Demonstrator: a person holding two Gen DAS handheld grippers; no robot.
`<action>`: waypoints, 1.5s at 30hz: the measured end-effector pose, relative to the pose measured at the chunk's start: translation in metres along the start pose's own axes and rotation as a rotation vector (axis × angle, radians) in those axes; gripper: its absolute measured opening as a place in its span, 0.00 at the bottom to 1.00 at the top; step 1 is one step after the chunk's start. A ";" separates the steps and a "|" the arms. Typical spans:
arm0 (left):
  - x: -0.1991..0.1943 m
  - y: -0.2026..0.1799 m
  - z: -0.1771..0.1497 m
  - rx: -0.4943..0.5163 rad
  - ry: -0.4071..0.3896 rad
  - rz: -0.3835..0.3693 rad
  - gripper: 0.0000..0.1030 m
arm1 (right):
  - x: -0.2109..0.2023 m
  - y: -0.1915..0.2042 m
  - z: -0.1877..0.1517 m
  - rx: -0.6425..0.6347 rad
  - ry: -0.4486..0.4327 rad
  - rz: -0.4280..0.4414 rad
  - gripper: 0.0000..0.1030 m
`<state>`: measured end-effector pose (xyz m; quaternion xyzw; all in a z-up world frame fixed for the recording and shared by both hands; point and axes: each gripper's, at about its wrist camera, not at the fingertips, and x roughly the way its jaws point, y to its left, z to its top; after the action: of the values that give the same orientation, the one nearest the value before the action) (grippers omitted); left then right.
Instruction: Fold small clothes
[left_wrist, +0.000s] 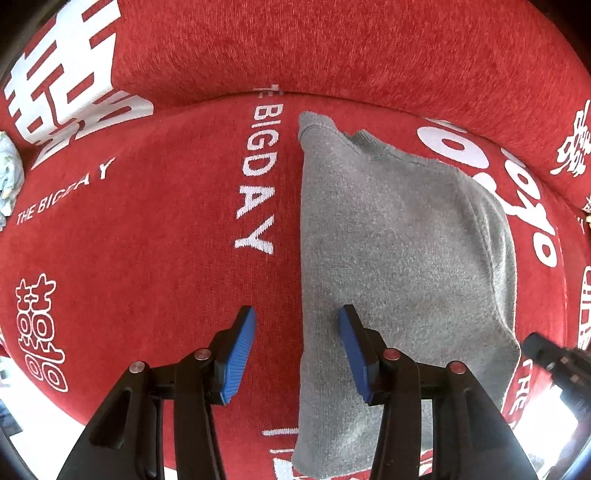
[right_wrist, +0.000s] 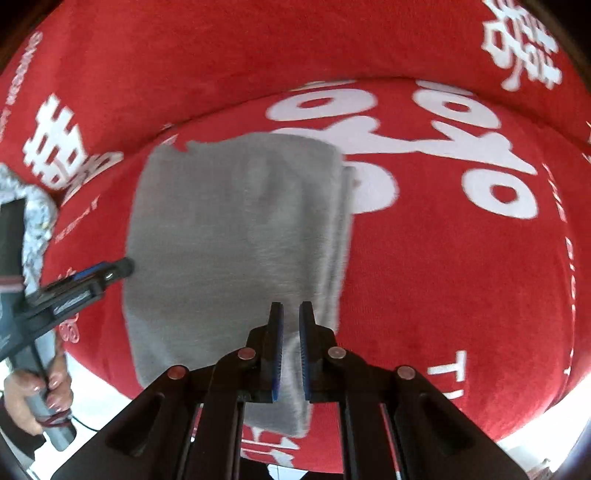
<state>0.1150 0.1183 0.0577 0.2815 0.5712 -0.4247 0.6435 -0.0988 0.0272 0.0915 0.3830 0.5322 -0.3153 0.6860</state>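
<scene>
Blue-padded, the left gripper (left_wrist: 297, 314) points down with its jaws apart, straddling the left edge of the folded grey sweater (left_wrist: 388, 266); neither pad presses the knit. That sweater lies flat on a red sofa cover (left_wrist: 147, 240) printed with white lettering, its collar toward the backrest. Over the garment's near right edge, the right gripper (right_wrist: 291, 308) has its jaws drawn together, nothing between them. Bare red cloth stretches wide on both sides. No containers show.
</scene>
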 end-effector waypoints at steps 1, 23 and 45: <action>0.000 -0.001 0.000 0.004 -0.001 0.003 0.48 | 0.008 0.003 0.000 -0.005 0.016 -0.004 0.08; -0.060 -0.003 -0.035 0.056 0.037 0.062 0.84 | -0.027 0.001 -0.016 0.091 0.099 -0.045 0.11; -0.138 -0.008 -0.049 0.090 0.040 0.144 1.00 | -0.109 0.033 -0.026 0.092 0.037 -0.148 1.00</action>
<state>0.0857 0.1870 0.1842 0.3590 0.5424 -0.3971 0.6475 -0.1094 0.0686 0.1999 0.3793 0.5566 -0.3822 0.6326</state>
